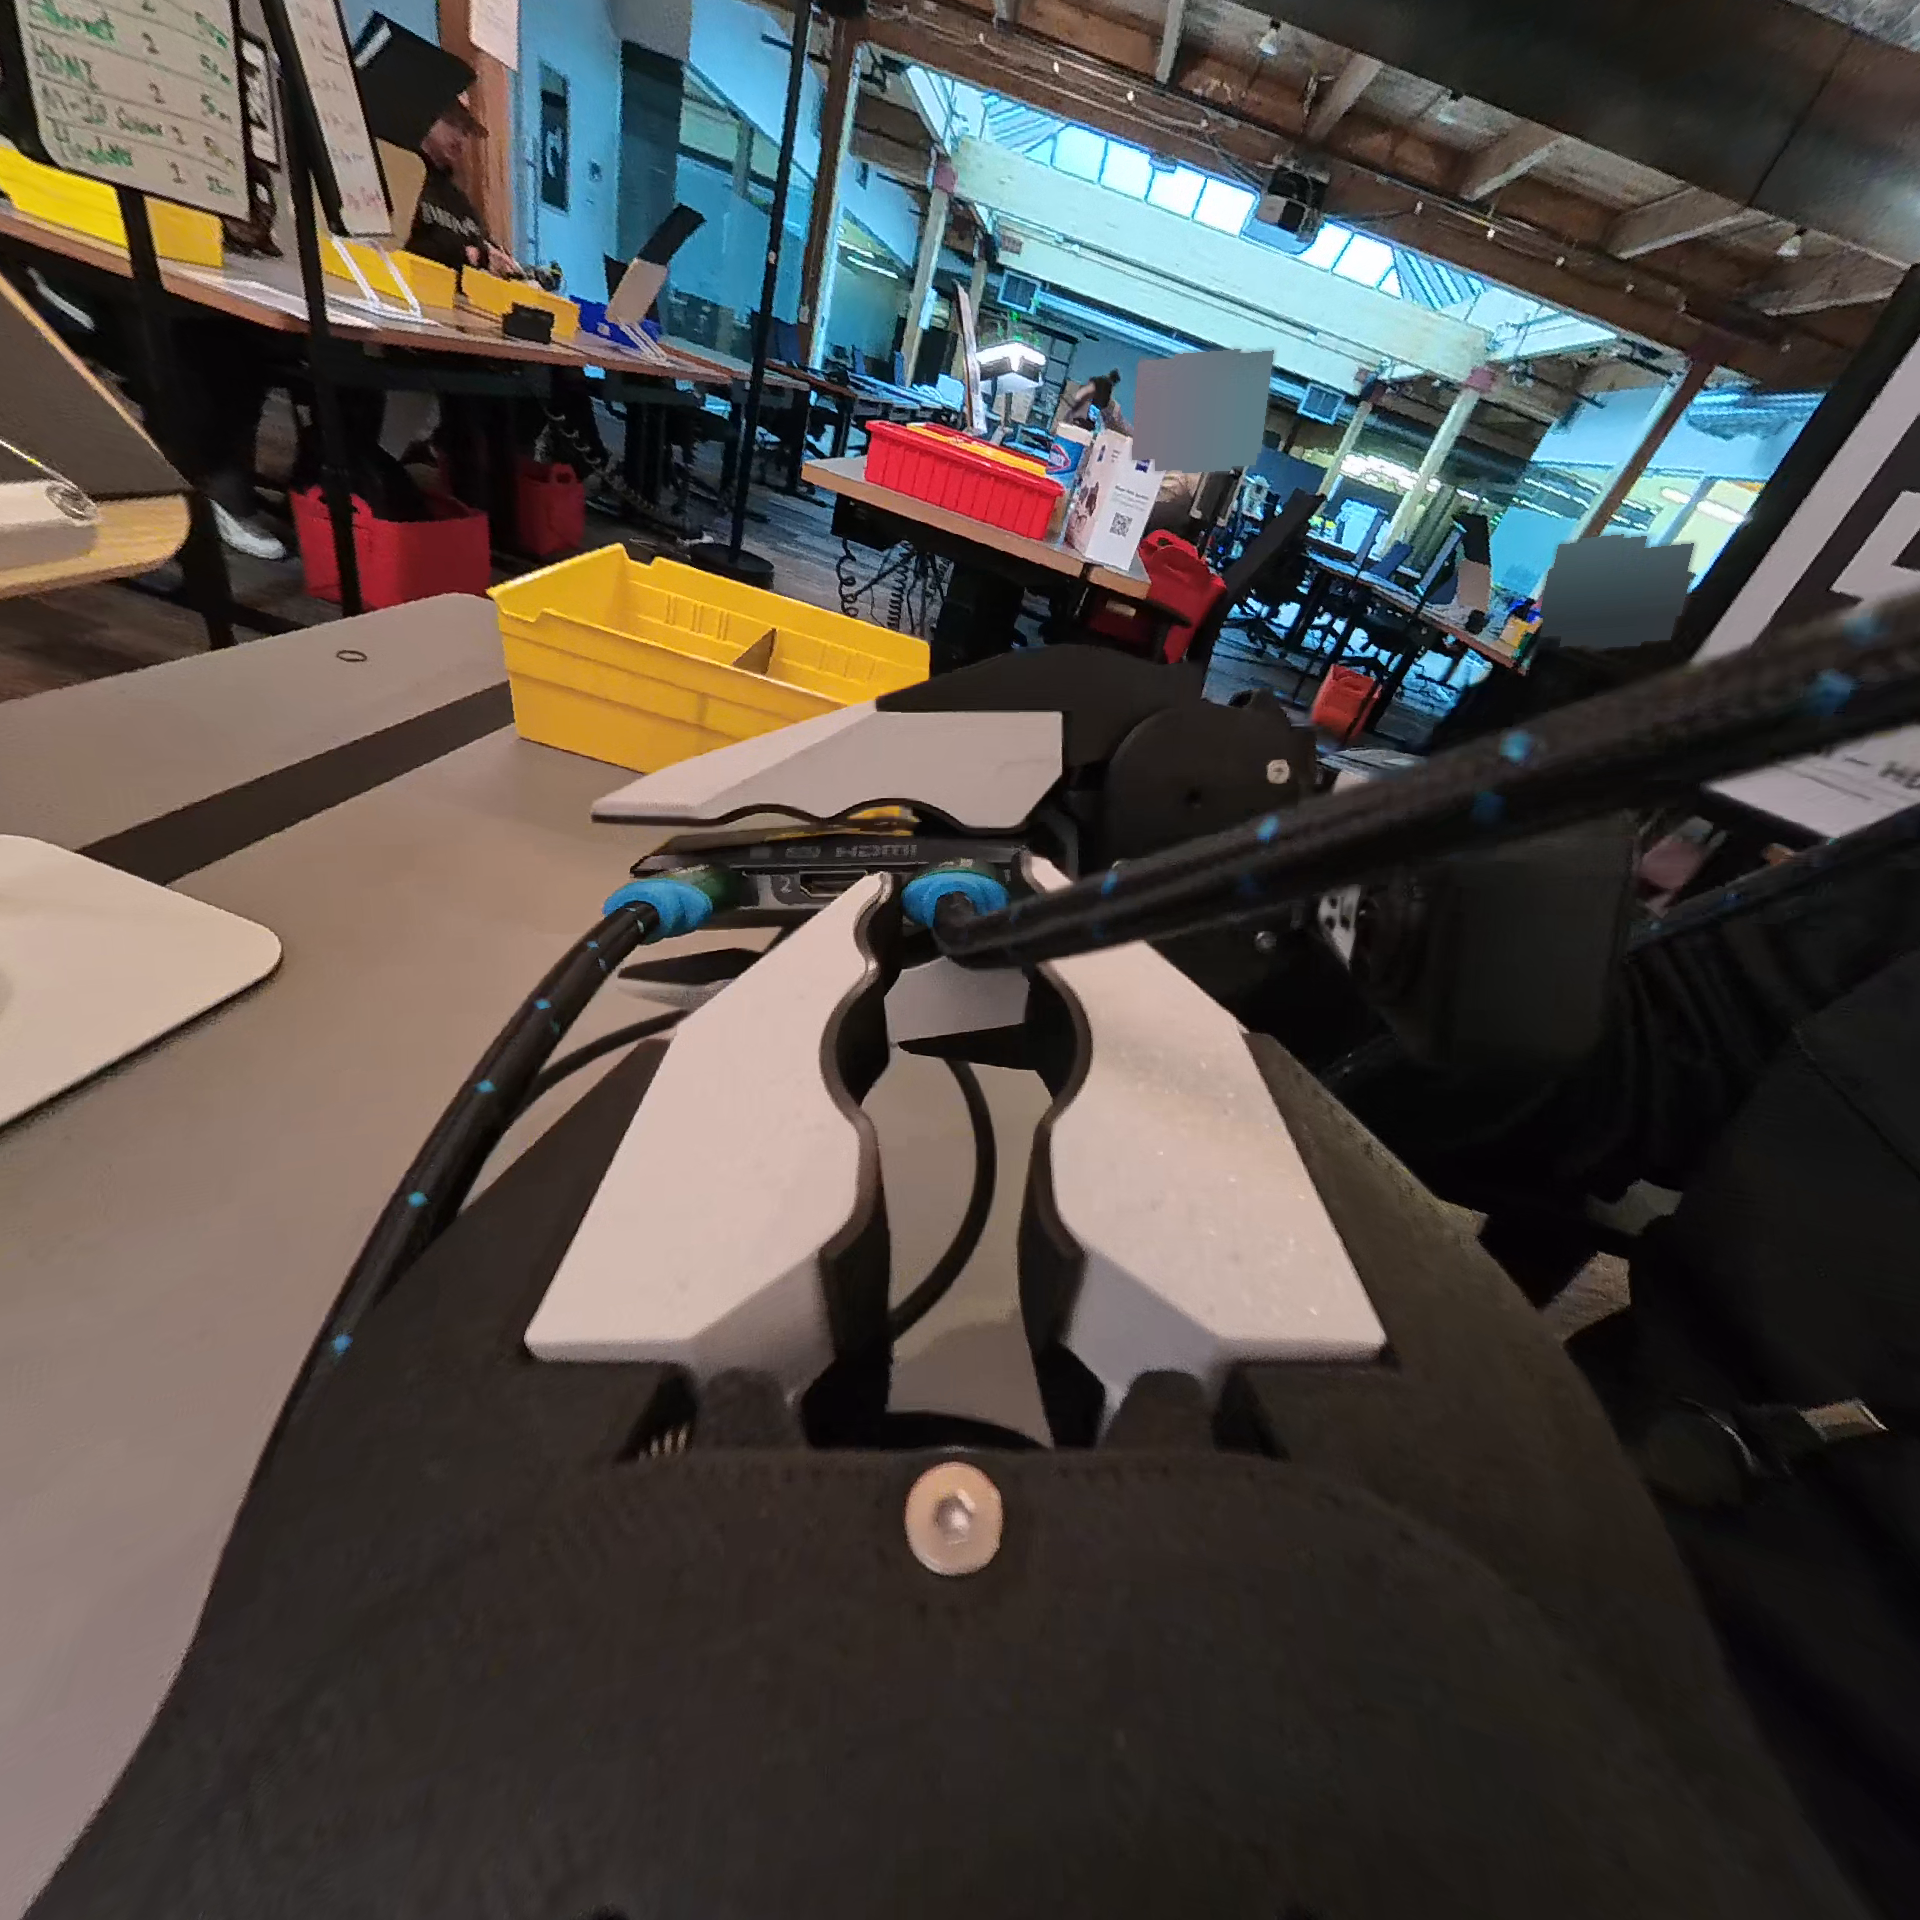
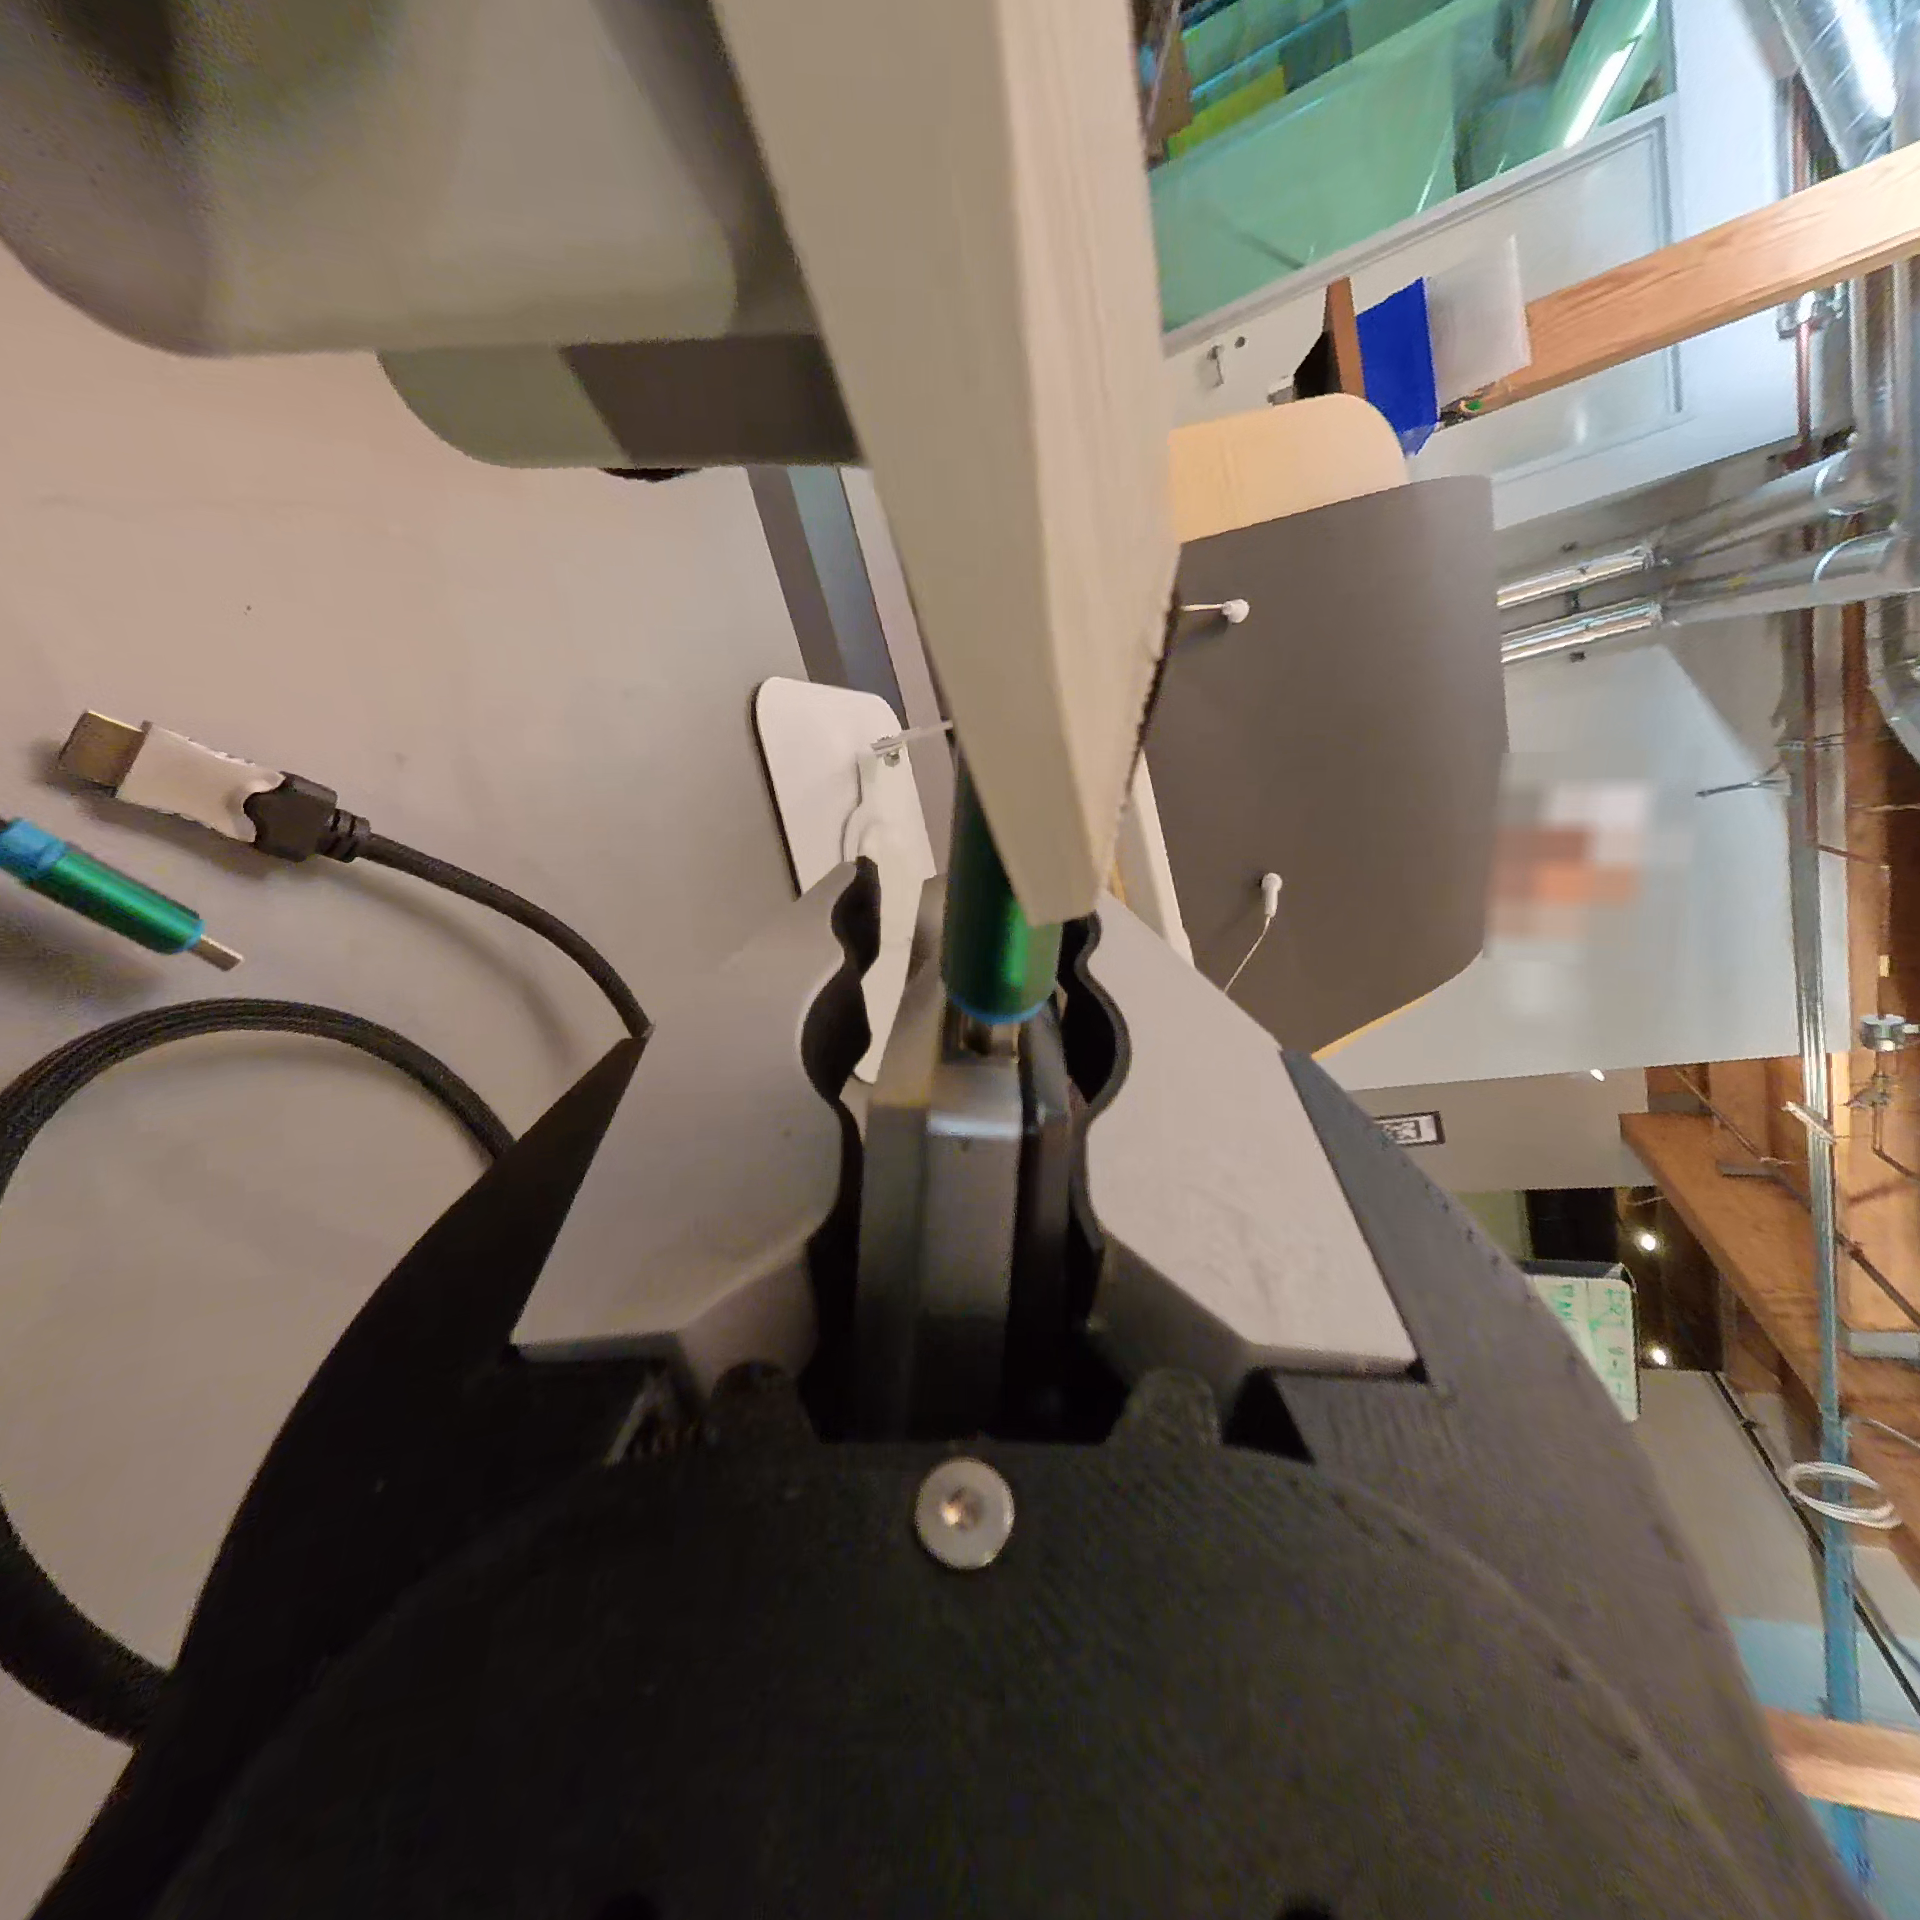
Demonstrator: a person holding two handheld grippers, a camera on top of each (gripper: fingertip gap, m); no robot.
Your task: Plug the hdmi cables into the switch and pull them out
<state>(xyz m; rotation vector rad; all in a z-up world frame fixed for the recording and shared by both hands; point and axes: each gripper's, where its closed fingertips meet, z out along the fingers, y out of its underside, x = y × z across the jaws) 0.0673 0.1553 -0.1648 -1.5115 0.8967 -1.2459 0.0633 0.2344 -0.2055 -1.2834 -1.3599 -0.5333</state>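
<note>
the left tongs [image 1: 951, 935] reach low along the grey table [image 1: 208, 1195], fingers closed around the right-hand blue-collared plug [image 1: 951, 896] at the switch [image 1: 831, 868]. the right tongs [image 1: 831, 821] come in from the side, rolled over, gripping the switch flat between their fingers. only the left wrist view shows a second plug [image 1: 665, 904] seated left and a yellow bin [image 1: 665, 665]. only the right wrist view shows two loose connectors on the table, one green [image 2: 109, 899], one white-sleeved [image 2: 187, 779].

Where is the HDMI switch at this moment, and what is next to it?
In the left wrist view the switch sits at centre, clamped by the right gripper, with a blue-collared plug on its left and another on its right.
</note>
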